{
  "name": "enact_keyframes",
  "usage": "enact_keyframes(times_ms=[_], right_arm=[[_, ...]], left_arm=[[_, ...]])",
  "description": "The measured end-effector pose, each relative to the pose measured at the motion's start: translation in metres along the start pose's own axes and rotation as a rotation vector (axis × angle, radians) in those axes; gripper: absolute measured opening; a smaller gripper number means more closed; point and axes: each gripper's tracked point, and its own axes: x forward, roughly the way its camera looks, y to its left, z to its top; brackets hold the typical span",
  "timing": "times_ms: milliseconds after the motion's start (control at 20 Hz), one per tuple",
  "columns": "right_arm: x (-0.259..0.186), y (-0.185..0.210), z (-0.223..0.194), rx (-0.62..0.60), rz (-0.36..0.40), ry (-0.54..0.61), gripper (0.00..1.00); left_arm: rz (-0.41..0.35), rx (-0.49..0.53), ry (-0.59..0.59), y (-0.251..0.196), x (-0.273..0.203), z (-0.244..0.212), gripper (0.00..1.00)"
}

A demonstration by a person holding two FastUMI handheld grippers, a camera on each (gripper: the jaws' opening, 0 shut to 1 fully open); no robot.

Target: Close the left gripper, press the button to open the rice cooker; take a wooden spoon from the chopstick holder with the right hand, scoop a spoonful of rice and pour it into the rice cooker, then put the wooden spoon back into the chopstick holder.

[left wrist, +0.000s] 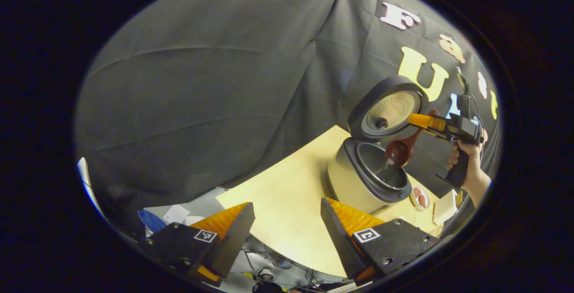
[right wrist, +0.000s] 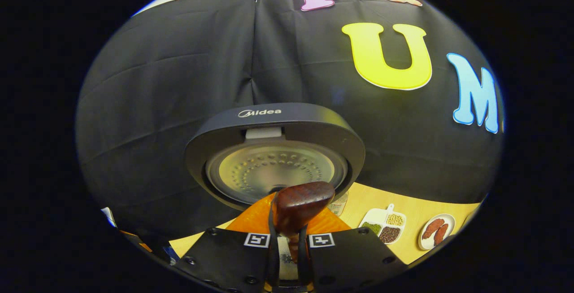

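in the left gripper view, the left tool [left wrist: 287, 230] hangs with its fingers spread wide and nothing between them, low over the pale wooden surface [left wrist: 287, 194]. beyond it the rice cooker [left wrist: 365, 172] stands with its lid [left wrist: 388, 109] raised, while the right tool [left wrist: 426, 122], held in a hand [left wrist: 466, 156], tips the wooden spoon [left wrist: 401, 149] over the open pot – a thin stream of rice appears to fall. in the right gripper view, the right tool is clamped on the spoon's handle, bowl up before the lid. the spoon looks light, stiff and smooth – best gripped mid-handle. small dishes [right wrist: 388, 225] sit on the surface before the black cloth wall [right wrist: 179, 82].
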Motion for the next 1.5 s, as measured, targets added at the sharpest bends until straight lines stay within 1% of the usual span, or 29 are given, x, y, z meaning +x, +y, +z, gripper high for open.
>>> enact_keyframes(times_ms=[50,100,150,200,250,300,350,400,450,550,600,650,750,900,1000,1150,1200,1250,1300,1350,1450,1500], right_arm=[[-0.001,-0.001,0.000,-0.026,-0.001,-0.001,0.18],[-0.001,0.000,-0.001,-0.052,0.001,-0.001,0.14],[-0.002,0.002,-0.002,-0.076,0.007,0.000,0.18],[-0.001,0.003,-0.005,-0.100,0.012,0.002,0.14],[-0.001,0.003,-0.010,-0.123,0.016,0.006,0.18],[-0.003,0.006,-0.014,-0.143,0.019,0.014,0.17],[-0.002,0.008,-0.016,-0.156,0.019,0.021,0.14],[-0.005,0.010,-0.017,-0.164,0.021,0.026,0.14],[-0.008,0.012,-0.017,-0.163,0.024,0.022,0.18],[-0.016,0.013,-0.012,-0.157,0.024,0.008,0.18],[-0.021,0.013,-0.011,-0.153,0.021,0.001,0.14],[-0.028,0.011,-0.007,-0.151,0.017,-0.008,0.18],[-0.041,0.005,0.001,-0.138,0.006,-0.028,0.18],[-0.063,-0.014,-0.001,-0.036,-0.023,-0.019,0.18],[-0.081,-0.033,0.003,0.045,-0.053,-0.036,0.17],[-0.112,-0.075,-0.001,0.196,-0.117,-0.030,0.18],[-0.122,-0.090,-0.002,0.241,-0.138,-0.034,0.14],[-0.133,-0.106,-0.006,0.280,-0.163,-0.036,0.17],[-0.146,-0.123,-0.011,0.315,-0.193,-0.034,0.17],[-0.159,-0.141,-0.019,0.346,-0.226,-0.032,0.17],[-0.187,-0.177,-0.035,0.391,-0.304,-0.032,0.18],[-0.200,-0.194,-0.045,0.412,-0.341,-0.030,0.17]], left_arm=[[-0.004,-0.011,0.007,-0.002,-0.002,0.000,0.92],[-0.009,-0.013,-0.003,-0.005,-0.005,0.003,0.96],[-0.011,-0.006,-0.012,-0.005,-0.006,0.003,0.94],[-0.011,0.006,-0.019,-0.006,-0.008,0.004,0.94],[-0.013,0.018,-0.025,-0.008,-0.011,0.005,0.94],[-0.014,0.029,-0.028,-0.010,-0.013,0.006,0.94],[-0.018,0.037,-0.031,-0.013,-0.016,0.006,0.94],[-0.024,0.046,-0.033,-0.017,-0.017,0.007,0.94],[-0.031,0.057,-0.035,-0.021,-0.018,0.008,0.94],[-0.037,0.084,-0.037,-0.025,-0.020,0.006,0.94],[-0.040,0.098,-0.036,-0.027,-0.020,0.005,0.94],[-0.044,0.108,-0.035,-0.030,-0.021,0.004,0.94],[-0.057,0.121,-0.032,-0.038,-0.023,0.001,0.94],[-0.088,0.145,-0.023,-0.053,-0.023,-0.004,0.94],[-0.111,0.173,-0.012,-0.065,-0.022,-0.009,0.92],[-0.158,0.213,0.000,-0.091,-0.021,-0.013,0.94],[-0.174,0.230,0.005,-0.100,-0.021,-0.015,0.94],[-0.186,0.252,0.009,-0.110,-0.022,-0.018,0.94],[-0.201,0.275,0.012,-0.118,-0.022,-0.020,0.94],[-0.219,0.295,0.015,-0.129,-0.024,-0.021,0.92],[-0.255,0.330,0.012,-0.150,-0.027,-0.024,0.94],[-0.269,0.349,0.010,-0.159,-0.028,-0.027,0.92]])
